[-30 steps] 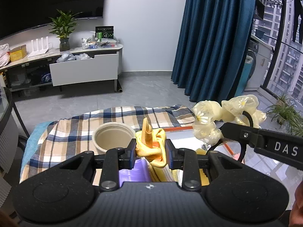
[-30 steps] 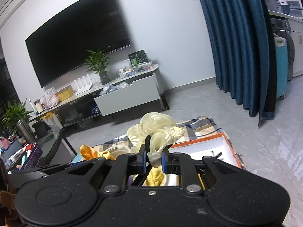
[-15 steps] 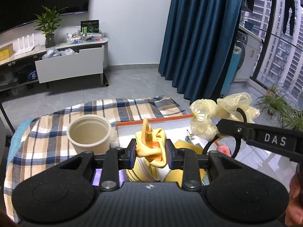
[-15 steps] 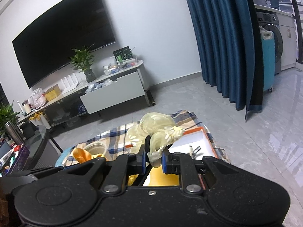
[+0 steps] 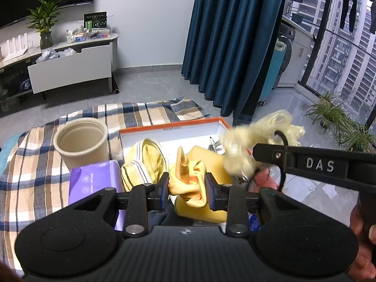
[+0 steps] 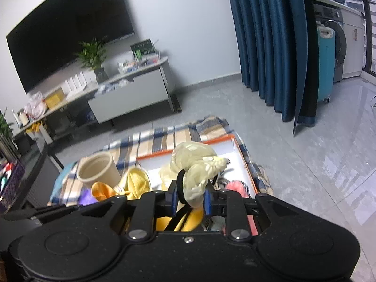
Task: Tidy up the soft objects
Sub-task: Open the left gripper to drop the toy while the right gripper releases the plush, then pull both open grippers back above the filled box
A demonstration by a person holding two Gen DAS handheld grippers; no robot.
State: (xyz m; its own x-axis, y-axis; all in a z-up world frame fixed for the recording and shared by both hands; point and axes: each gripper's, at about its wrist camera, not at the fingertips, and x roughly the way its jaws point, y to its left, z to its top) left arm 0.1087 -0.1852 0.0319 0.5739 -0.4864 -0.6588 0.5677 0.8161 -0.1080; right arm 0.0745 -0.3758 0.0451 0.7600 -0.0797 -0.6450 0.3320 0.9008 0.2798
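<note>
My left gripper is shut on a crumpled orange-yellow cloth and hangs over the near end of an orange-rimmed white box. The jaws of my right gripper are opening. A pale yellow flower headband with a black band lies loosely between them, above the box's right side. In the left wrist view the headband is blurred beside the right gripper's finger. In the box lie a yellow striped cloth, a yellow sponge and a pink fluffy item.
The box sits on a plaid blanket. A beige cup stands left of the box, with a purple packet in front of it. Grey floor, a white TV cabinet and blue curtains lie beyond. A hand shows at the right edge.
Both grippers have come forward and down over the box, which now fills more of each view. The right gripper's jaws have widened around the headband. The left grip on the cloth is unchanged.
</note>
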